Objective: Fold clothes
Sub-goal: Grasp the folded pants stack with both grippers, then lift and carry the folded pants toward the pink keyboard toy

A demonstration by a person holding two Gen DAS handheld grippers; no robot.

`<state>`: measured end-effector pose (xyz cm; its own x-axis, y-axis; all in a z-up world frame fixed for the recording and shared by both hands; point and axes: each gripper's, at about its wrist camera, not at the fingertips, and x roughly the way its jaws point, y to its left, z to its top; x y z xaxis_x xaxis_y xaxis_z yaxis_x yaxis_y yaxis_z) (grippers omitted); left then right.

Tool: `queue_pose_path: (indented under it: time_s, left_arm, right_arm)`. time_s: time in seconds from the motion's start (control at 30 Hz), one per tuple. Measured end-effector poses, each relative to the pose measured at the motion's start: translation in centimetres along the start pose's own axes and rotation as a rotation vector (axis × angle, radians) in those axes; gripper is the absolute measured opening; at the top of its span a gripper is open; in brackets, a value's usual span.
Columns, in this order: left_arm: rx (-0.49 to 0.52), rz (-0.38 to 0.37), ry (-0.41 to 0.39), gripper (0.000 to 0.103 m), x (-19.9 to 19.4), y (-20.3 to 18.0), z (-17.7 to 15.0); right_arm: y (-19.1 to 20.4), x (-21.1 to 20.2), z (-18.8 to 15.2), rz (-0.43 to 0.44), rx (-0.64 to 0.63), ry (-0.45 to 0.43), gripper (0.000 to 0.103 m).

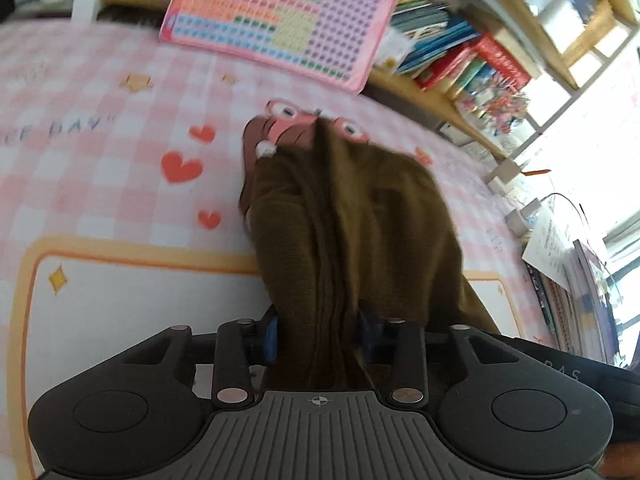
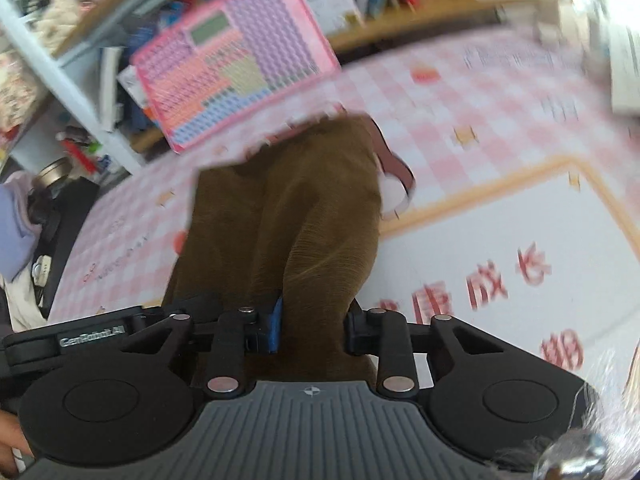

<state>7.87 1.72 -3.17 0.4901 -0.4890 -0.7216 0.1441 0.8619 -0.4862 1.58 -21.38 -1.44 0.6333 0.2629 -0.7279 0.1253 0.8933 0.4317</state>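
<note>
A brown garment (image 1: 352,216) is clamped by both grippers at once. In the left wrist view the left gripper (image 1: 318,338) is closed on a bunched fold of the cloth, the blue pads (image 1: 271,340) pressed against it on either side; the jaws are only as far apart as the gathered fabric is thick. From there the garment stretches away over the counter (image 1: 100,152) — a pink checked surface with red hearts — and ends in a pink patch with eye-like marks (image 1: 316,124). In the right wrist view the right gripper (image 2: 310,330) is likewise clamped on the brown cloth, which is seen lifted and draped forward. A pink chart (image 1: 276,16) is leaned at the counter's far edge, below shelves of books (image 1: 452,40).
</note>
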Motion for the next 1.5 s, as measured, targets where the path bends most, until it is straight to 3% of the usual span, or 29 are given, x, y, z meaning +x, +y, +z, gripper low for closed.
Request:
queue_pose_path:
  time_s: [0.1, 0.2, 0.33, 0.43, 0.5, 0.6, 0.73, 1.1, 1.5]
  left_arm:
    - [-0.047, -0.032, 0.027, 0.056, 0.5, 1.0, -0.2]
    - [-0.075, -0.063, 0.023, 0.057, 0.4, 1.5, -0.6]
    - [-0.063, -0.064, 0.021, 0.055, 0.6, 0.9, -0.8]
    - [-0.046, -0.039, 0.011, 0.050, 0.9, 0.1, -1.0]
    - [-0.041, -0.026, 0.000, 0.035, 0.7, -0.3, -1.0]
    - [-0.028, -0.030, -0.044, 0.029, -0.3, -1.2, -1.2]
    - [0.016, -0.008, -0.097, 0.029, -2.0, -3.5, -1.6]
    - [0.127, 0.082, -0.193, 0.027, -5.1, -8.7, -4.3]
    - [0.191, 0.105, -0.197, 0.027, -5.0, -12.2, -6.1]
  right_arm:
    - [-1.2, 0.5, -0.1, -0.003, 0.070, 0.042, 0.046]
    - [-2.1, 0.8, -0.4, 0.010, 0.123, 0.074, 0.053]
    - [-1.9, 0.8, -0.7, 0.033, 0.102, 0.075, 0.056]
    - [-1.6, 0.8, -0.8, 0.049, 0.077, 0.071, 0.037]
    - [-1.4, 0.8, -0.8, 0.060, 0.060, 0.068, 0.029]
    - [-0.3, -0.3, -0.8, 0.069, -0.044, 0.022, 0.023]
    - [0.3, -2.5, -0.2, 0.091, -0.158, -0.045, 0.022]
    - [-1.8, -6.2, -0.7, 0.183, -0.206, -0.082, 0.021]
    - [-4.7, -9.0, -1.8, 0.210, -0.200, -0.126, 0.021]
